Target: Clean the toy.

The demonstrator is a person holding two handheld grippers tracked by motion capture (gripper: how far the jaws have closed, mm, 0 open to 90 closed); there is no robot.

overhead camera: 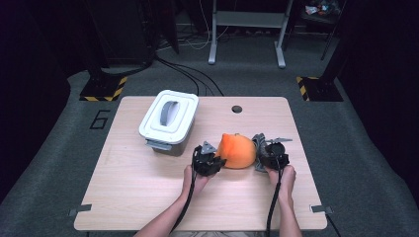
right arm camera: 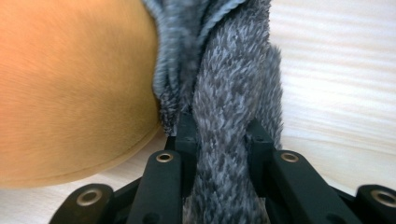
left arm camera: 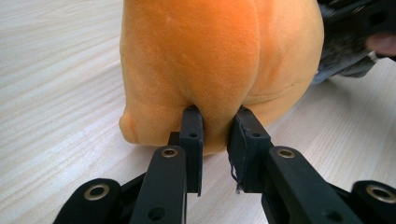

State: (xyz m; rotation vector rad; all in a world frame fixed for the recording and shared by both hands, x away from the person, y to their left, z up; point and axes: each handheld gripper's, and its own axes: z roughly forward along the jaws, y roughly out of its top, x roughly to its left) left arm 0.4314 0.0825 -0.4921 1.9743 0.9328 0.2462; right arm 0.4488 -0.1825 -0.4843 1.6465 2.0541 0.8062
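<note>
toward the left rear of the table [overhead camera: 148, 197] sits a white lidded bin [overhead camera: 169, 121], well apart from the work. at the table's middle the left gripper [overhead camera: 213, 159] has its jaws clenched on a pinch of the orange plush toy [overhead camera: 238, 150], which rests on the wood. on the toy's right side the right gripper [overhead camera: 267, 153] grasps its grey furry part [right arm camera: 229, 116], pads pressed tight on it.
</note>
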